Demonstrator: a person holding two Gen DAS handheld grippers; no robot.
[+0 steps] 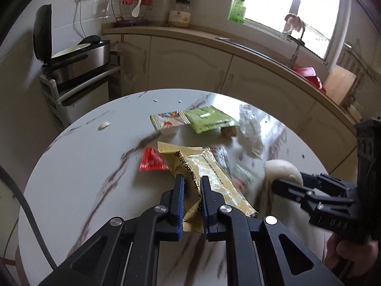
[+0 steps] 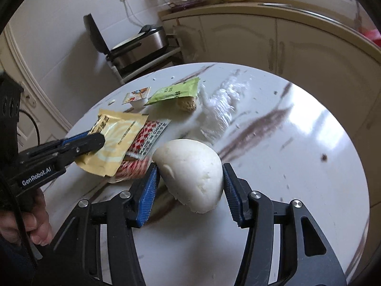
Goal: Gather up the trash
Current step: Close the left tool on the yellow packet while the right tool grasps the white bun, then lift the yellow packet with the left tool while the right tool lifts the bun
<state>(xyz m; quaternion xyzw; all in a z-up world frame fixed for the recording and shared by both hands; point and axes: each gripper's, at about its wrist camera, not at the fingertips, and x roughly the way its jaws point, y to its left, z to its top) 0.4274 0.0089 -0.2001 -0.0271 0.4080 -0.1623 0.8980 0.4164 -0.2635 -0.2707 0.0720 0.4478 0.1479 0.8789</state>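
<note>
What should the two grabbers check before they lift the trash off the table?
1. Left gripper pinches the yellow wrapper: ok.
2. Right gripper around the white bun: ok; firm grip: cannot tell.
3. Yellow wrapper free of the red checkered packet: not ok, it lies on top.
4. Grippers apart from each other: ok.
5. Trash bin in view: not ok.
6. Green packet still left on the table: ok.

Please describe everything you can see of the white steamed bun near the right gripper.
The white steamed bun is a smooth, matte, dome-shaped piece that looks like soft dough, with small dents and a ragged lower edge. It sits tilted between the jaws of the right gripper, which press both its sides. Whether it rests on the marble table or is lifted cannot be told. Its left side lies close to the red checked wrapper.
</note>
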